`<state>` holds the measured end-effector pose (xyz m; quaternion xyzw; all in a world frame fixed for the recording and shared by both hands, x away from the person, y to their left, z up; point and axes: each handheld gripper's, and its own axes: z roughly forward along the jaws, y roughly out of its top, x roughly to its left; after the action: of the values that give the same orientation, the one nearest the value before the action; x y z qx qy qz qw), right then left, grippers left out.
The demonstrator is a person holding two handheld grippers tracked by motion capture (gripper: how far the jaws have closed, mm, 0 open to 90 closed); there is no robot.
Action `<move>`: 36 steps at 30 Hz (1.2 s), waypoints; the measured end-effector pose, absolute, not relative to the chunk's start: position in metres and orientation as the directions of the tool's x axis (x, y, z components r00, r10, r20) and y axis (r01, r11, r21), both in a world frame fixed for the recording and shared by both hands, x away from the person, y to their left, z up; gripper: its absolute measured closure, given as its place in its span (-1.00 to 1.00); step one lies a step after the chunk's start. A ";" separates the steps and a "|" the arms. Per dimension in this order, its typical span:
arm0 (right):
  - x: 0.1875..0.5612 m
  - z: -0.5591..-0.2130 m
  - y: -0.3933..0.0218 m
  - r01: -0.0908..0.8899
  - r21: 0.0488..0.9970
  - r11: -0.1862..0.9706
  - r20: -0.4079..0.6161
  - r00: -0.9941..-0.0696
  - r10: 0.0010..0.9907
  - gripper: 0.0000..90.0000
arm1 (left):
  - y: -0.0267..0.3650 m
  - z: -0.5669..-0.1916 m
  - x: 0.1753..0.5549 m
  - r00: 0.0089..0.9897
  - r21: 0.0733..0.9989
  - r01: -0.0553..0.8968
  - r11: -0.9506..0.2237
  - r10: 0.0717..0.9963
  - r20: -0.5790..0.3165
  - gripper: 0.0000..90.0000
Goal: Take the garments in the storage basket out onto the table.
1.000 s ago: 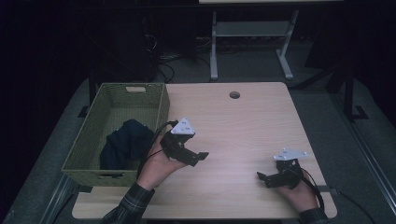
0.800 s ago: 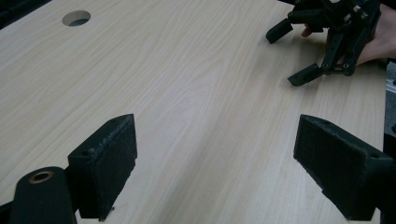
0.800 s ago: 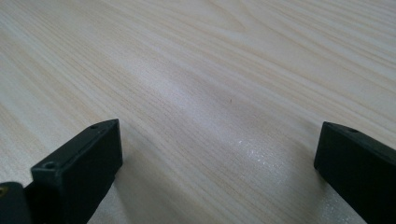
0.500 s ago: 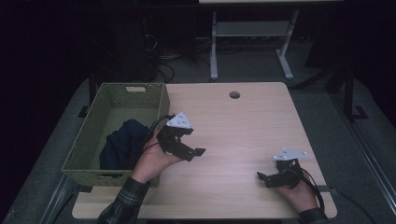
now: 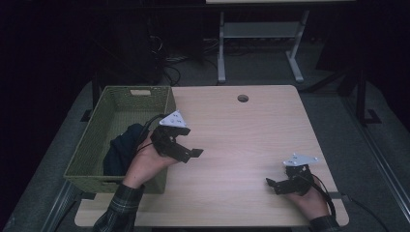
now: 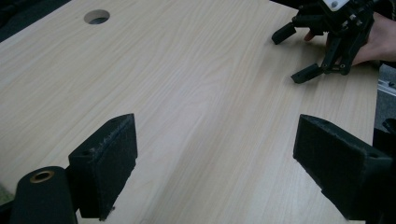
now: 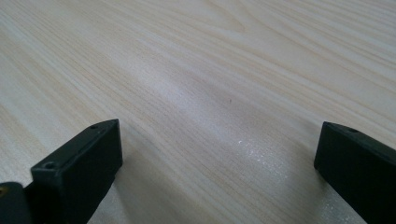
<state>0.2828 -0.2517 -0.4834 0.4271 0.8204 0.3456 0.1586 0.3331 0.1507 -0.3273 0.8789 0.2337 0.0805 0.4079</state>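
Note:
My left gripper (image 5: pixel 190 144) hovers above the wooden table (image 5: pixel 241 140), just right of a green woven basket (image 5: pixel 86 147); its jaws are open with nothing between them. A dark cloth (image 5: pixel 118 147) lies bunched inside the basket. In the left gripper view my left gripper (image 6: pixel 215 154) spans bare wood, and the right gripper (image 6: pixel 299 53) shows far off with a hand behind it. My right gripper (image 5: pixel 273 185) rests low near the table's front right, open and empty. In the right gripper view my right gripper (image 7: pixel 217 158) stands wide apart over bare tabletop.
A round cable hole (image 5: pixel 242 98) sits near the table's far edge. Beyond the table stands a metal desk frame (image 5: pixel 256 43) on a dark floor with cables. The basket's right wall (image 5: pixel 170 104) is close to the left hand.
My left gripper has shifted away from the person and a little left, toward the basket's corner. The right gripper has stayed in place.

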 end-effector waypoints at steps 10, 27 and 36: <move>0.283 -0.483 -0.252 0.591 0.702 0.396 0.035 -0.585 0.810 -0.99 | 0.169 -0.321 0.335 0.858 0.751 0.365 -0.551 0.511 -0.043 -0.70; 0.283 -0.483 -0.252 0.591 0.703 0.396 0.035 -0.585 0.810 -0.99 | 0.212 -0.310 0.337 0.799 0.757 0.409 -0.509 0.601 -0.028 -0.69; 0.283 -0.483 -0.252 0.589 0.704 0.398 0.032 -0.586 0.810 -0.99 | 0.237 -0.303 0.335 0.762 0.761 0.430 -0.485 0.648 -0.018 -0.69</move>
<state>0.2830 -0.2519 -0.4834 0.4260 0.8207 0.3456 0.1600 0.3347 0.2369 -0.3026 0.8507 0.3168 0.1371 0.3964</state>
